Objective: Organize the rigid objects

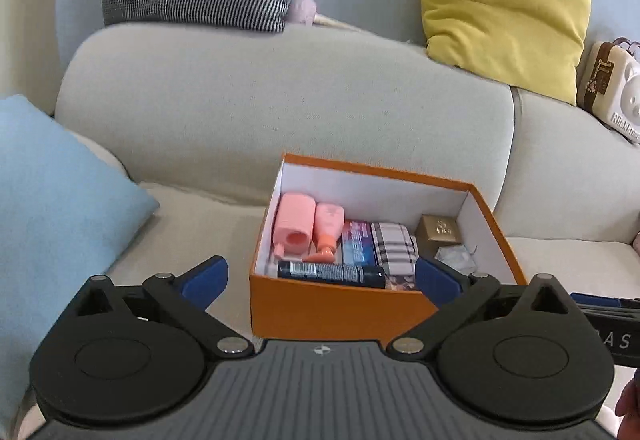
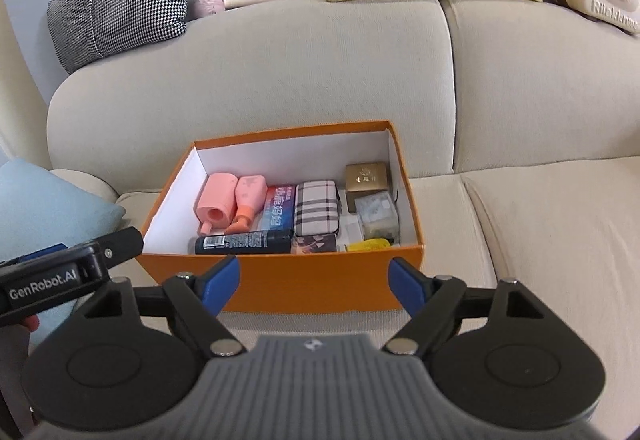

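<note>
Right wrist only: yellow item (image 2: 368, 245) in orange box (image 2: 320, 280).
Box: open, packed.
Left gripper (image 1: 320, 280), right gripper (image 2: 316, 286): spread, empty.

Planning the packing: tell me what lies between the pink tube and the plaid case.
A blue-and-red box lies between the pink tube and plaid case, clearest in the right wrist view.

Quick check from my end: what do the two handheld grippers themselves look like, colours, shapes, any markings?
Both look identical: the left gripper and right gripper each have a grey ribbed body with a small round emblem, two black disc-shaped housings, black linkage arms with silver pivot pins, and blue fingertips. The right wrist view shows white "GenRobot.AI" lettering on the left unit's black side. No cables visible.
</note>
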`<state>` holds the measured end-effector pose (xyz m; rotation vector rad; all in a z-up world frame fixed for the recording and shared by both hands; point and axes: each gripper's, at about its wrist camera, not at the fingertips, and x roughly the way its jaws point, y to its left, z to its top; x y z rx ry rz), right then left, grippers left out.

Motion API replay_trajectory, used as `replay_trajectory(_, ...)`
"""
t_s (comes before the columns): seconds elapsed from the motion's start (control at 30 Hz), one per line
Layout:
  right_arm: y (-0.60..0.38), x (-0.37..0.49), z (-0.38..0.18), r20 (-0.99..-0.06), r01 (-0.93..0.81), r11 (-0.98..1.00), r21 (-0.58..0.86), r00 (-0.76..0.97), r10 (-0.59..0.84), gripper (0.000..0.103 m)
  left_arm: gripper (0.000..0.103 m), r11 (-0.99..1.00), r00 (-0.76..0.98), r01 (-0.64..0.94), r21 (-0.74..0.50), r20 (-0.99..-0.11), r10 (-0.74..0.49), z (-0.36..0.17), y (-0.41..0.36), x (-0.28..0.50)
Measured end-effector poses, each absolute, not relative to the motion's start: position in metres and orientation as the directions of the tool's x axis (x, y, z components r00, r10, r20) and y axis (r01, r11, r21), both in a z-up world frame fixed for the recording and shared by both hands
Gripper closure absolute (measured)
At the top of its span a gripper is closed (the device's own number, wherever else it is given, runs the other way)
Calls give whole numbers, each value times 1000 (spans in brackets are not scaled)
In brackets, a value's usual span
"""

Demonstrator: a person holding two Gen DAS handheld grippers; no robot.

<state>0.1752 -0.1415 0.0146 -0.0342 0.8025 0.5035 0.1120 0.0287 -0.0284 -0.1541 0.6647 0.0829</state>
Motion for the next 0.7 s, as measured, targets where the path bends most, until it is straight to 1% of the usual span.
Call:
replay_trajectory(0.07, -142, 174, 14, -696, -441, 883, 160, 584, 418, 21, 0, 988, 785, -115, -100, -619, 28, -28, 26, 111)
replay_trajectory(0.17, -143, 174, 14, -693, -442, 882, 163, 585, 421, 21, 0, 987, 784, -109, -121, -621, 11, -29, 26, 111)
replay_trajectory(0.27, -145, 173, 12, -694, -442, 882, 164, 583, 421, 21, 0, 990, 787, -95, -100, -617, 13, -30, 24, 109)
replay_trajectory(0.7, -149, 175, 6, -710, -424, 891, 161, 578, 403, 21, 0, 994, 737, -60, -95, -676, -21, -41, 22, 112)
